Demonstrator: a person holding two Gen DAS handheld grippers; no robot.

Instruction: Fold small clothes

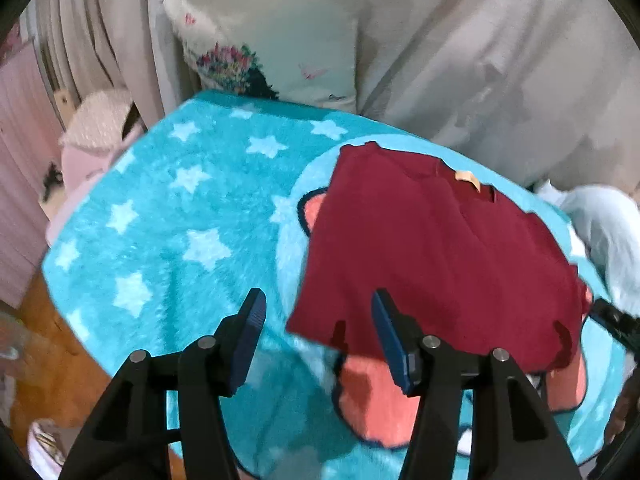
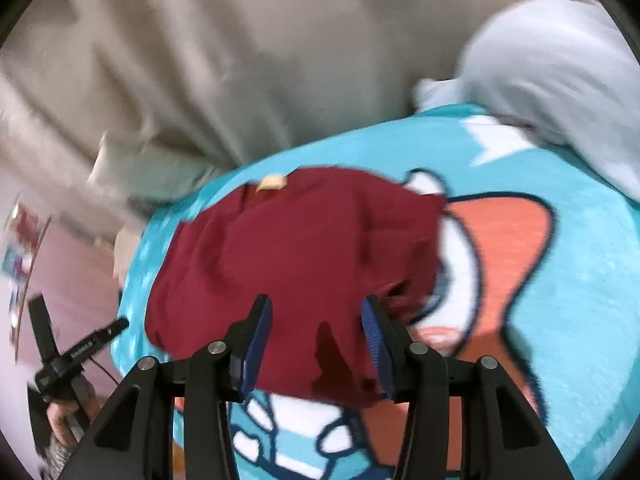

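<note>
A small maroon shirt (image 1: 440, 248) with a tan neck label (image 1: 466, 178) lies spread on a turquoise star blanket (image 1: 180, 220). My left gripper (image 1: 320, 314) hovers over the shirt's near left corner with its jaws open and nothing pinched between the blue pads. In the right wrist view the same shirt (image 2: 296, 248) lies under my right gripper (image 2: 316, 324), whose open jaws straddle the near hem without pressing on it. The hem looks rumpled at its right side. The other gripper (image 2: 76, 356) and a hand show at the lower left.
A floral pillow (image 1: 272, 40) leans against beige drapes (image 1: 500, 60) behind the blanket. A pale blue garment (image 2: 560, 64) is heaped at the far right edge. A pink bundle (image 1: 92, 140) sits off the left edge, with wooden floor (image 1: 52, 364) below.
</note>
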